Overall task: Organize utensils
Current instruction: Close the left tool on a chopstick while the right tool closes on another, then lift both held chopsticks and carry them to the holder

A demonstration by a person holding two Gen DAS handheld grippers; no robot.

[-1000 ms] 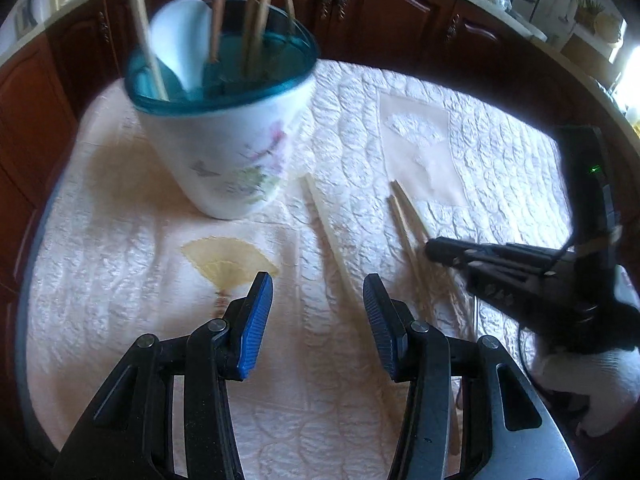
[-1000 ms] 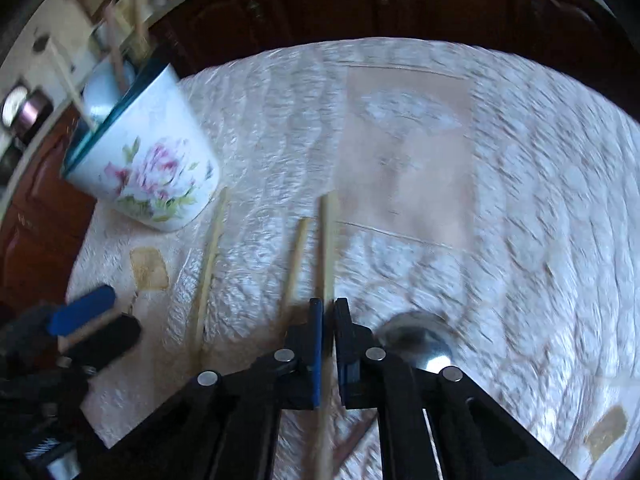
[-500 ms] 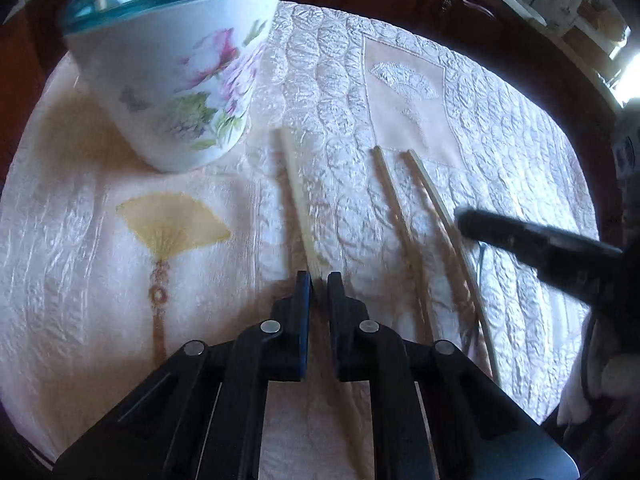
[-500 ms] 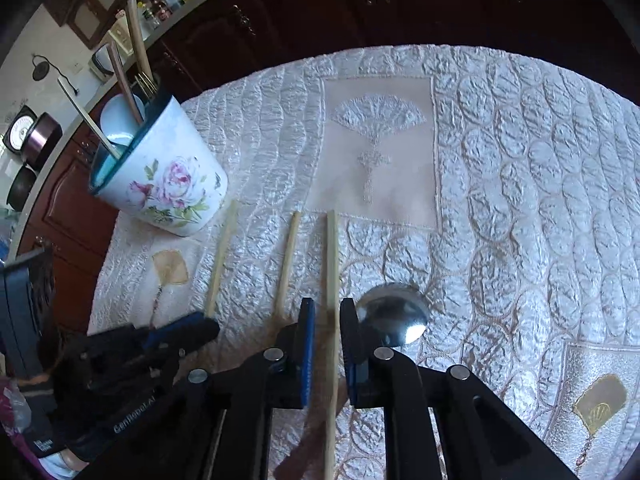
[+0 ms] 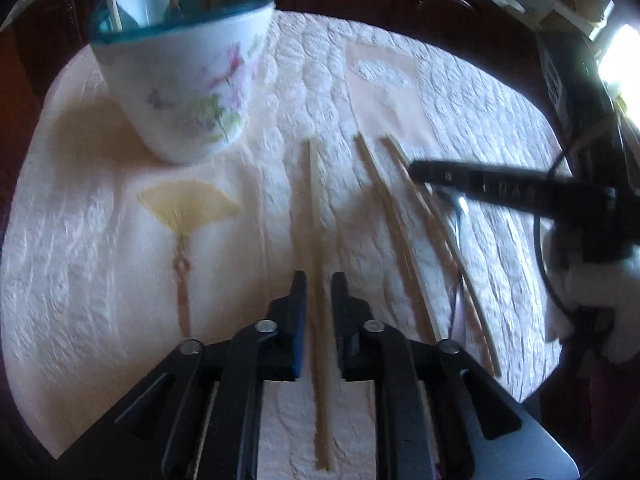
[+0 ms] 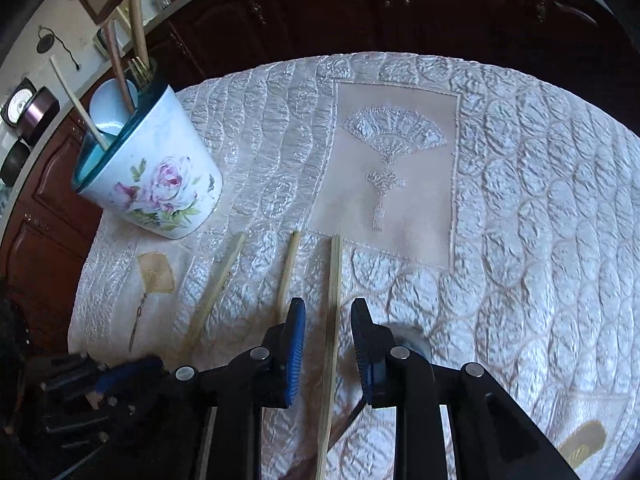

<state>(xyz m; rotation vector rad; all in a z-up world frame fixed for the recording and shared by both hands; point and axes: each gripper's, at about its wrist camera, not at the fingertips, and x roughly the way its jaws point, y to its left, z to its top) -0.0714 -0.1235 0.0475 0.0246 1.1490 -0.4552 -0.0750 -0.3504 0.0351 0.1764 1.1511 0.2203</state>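
- chopsticks are lying on the quilted counter (image 6: 520, 200) beside the floral cup (image 6: 160, 184).
- we are straddling one chopstick (image 5: 318, 240) with the left gripper (image 5: 318, 292), jaws just reopening, not pinching.
- we are widening the right gripper (image 6: 328, 320) around another chopstick (image 6: 334, 280), pads apart from it.

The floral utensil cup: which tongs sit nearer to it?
Left. The left tongs straddle the chopstick nearest the cup; the right tongs straddle the farthest chopstick.
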